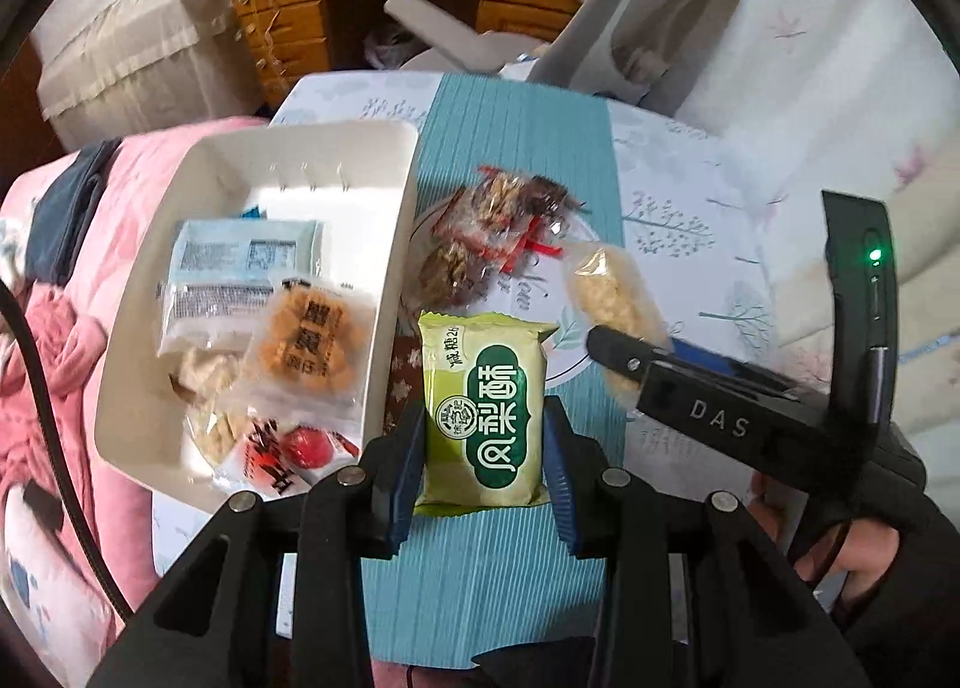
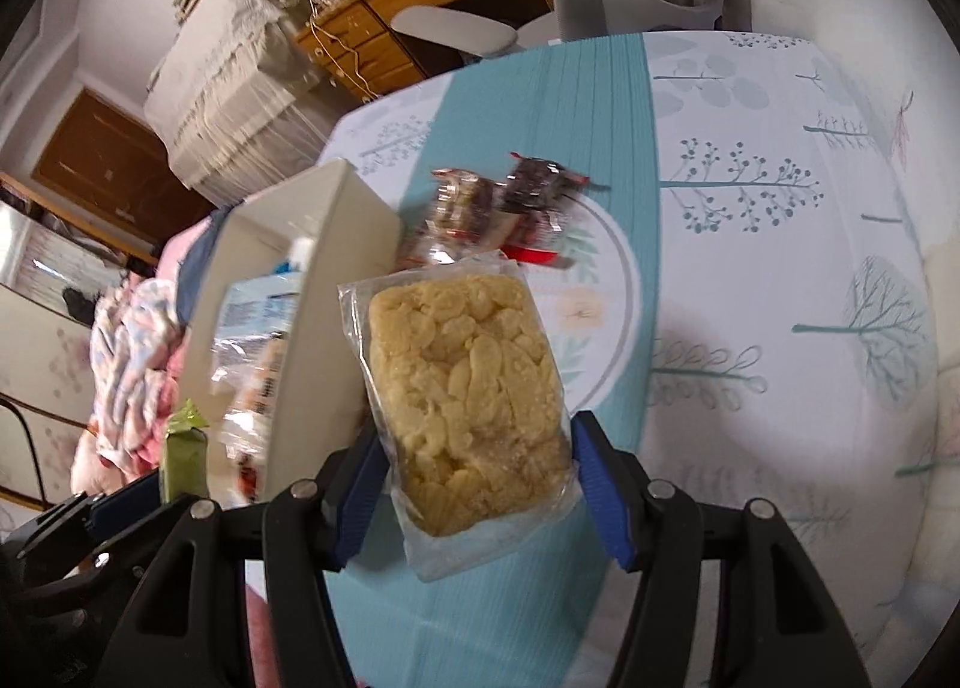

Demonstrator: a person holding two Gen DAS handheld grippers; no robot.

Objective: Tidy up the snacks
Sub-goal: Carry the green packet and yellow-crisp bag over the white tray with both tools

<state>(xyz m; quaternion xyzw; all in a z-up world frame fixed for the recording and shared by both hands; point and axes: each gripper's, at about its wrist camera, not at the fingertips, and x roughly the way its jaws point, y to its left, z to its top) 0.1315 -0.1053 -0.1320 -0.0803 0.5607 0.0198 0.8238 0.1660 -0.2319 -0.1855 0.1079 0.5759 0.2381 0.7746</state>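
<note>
While the left gripper (image 1: 485, 448) clamps a green pastry packet (image 1: 483, 412) at lower centre, the right gripper (image 2: 480, 484) pinches a clear-wrapped yellow cake (image 2: 468, 394). Left of both stands a white bin (image 1: 390, 244) holding snacks; dark wrapped sweets (image 1: 498, 232) lie above centre.

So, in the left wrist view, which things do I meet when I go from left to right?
Pink bedding → white bin holding snacks → green pastry packet held in the left tool → pale yellow snack bag in the right tool.
</note>
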